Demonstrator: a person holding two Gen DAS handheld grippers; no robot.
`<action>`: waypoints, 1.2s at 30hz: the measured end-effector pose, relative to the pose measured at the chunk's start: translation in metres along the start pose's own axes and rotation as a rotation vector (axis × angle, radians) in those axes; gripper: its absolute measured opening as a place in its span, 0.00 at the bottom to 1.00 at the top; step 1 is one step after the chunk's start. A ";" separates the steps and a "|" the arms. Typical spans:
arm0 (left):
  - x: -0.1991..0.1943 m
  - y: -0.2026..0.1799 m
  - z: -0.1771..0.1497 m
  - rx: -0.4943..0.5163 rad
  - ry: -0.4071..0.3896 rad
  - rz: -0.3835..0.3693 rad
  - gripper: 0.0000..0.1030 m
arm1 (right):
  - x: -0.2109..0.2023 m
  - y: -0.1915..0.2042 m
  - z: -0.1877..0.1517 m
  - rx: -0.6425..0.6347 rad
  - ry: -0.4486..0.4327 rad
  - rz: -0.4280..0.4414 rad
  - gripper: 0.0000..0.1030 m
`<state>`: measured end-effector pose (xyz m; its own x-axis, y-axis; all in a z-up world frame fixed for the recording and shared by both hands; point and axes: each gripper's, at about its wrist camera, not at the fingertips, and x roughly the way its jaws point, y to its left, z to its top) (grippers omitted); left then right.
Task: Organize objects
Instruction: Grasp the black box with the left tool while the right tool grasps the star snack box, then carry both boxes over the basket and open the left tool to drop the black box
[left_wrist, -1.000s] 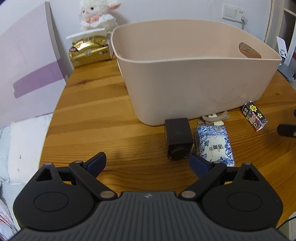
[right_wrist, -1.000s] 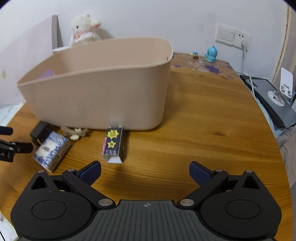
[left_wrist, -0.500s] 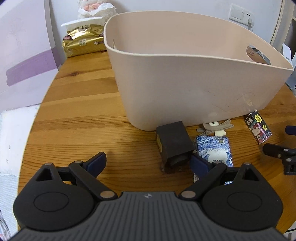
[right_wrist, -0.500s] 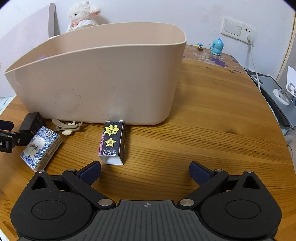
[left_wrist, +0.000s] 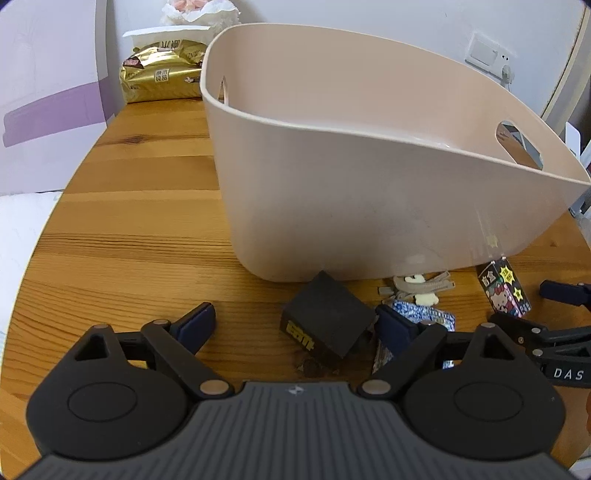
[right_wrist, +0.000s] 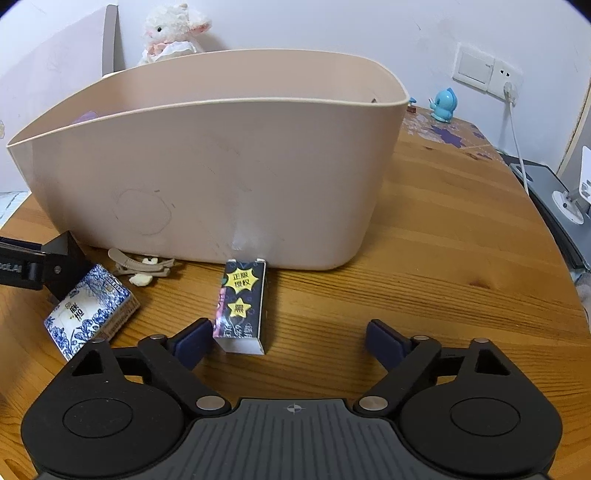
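Note:
A big beige tub (left_wrist: 369, 184) (right_wrist: 221, 166) stands on the wooden table (left_wrist: 140, 229). In front of it lie a black box (left_wrist: 325, 325) (right_wrist: 70, 254), a blue-and-white tissue packet (left_wrist: 424, 314) (right_wrist: 88, 310), a beige hair clip (left_wrist: 421, 286) (right_wrist: 140, 264) and a dark card box with yellow stars (right_wrist: 243, 306) (left_wrist: 506, 295). My left gripper (left_wrist: 295, 326) straddles the black box; its jaws are closing, the right pad close beside the box, the left pad well apart. My right gripper (right_wrist: 290, 341) is closing around the card box, which lies by its left finger with a wide gap on the right.
A gold packet (left_wrist: 162, 74) and a plush toy (right_wrist: 173, 33) sit behind the tub. A lilac board (left_wrist: 48, 92) leans at the table's left edge. At the far right are a blue figurine (right_wrist: 445, 103), a wall socket with a cable (right_wrist: 513, 122) and a grey device (right_wrist: 554, 206).
Both grippers came forward and lower toward the small objects. The black box now lies between the left fingers, the card box between the right ones. Both pairs of jaws have narrowed slightly.

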<state>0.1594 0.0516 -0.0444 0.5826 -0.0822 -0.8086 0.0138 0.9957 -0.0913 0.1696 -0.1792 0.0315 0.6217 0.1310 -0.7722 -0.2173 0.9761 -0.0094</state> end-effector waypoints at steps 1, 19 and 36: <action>0.001 -0.001 0.001 0.001 -0.003 0.007 0.90 | -0.001 0.001 0.000 0.001 -0.003 0.001 0.83; -0.007 -0.003 -0.006 0.090 -0.036 0.053 0.52 | -0.013 0.011 -0.003 -0.038 -0.037 0.009 0.21; -0.049 -0.003 -0.017 0.134 -0.093 0.036 0.52 | -0.079 0.010 -0.008 -0.061 -0.156 0.049 0.21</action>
<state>0.1170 0.0521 -0.0142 0.6576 -0.0485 -0.7518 0.0965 0.9951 0.0202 0.1124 -0.1814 0.0872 0.7177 0.2083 -0.6645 -0.2923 0.9562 -0.0160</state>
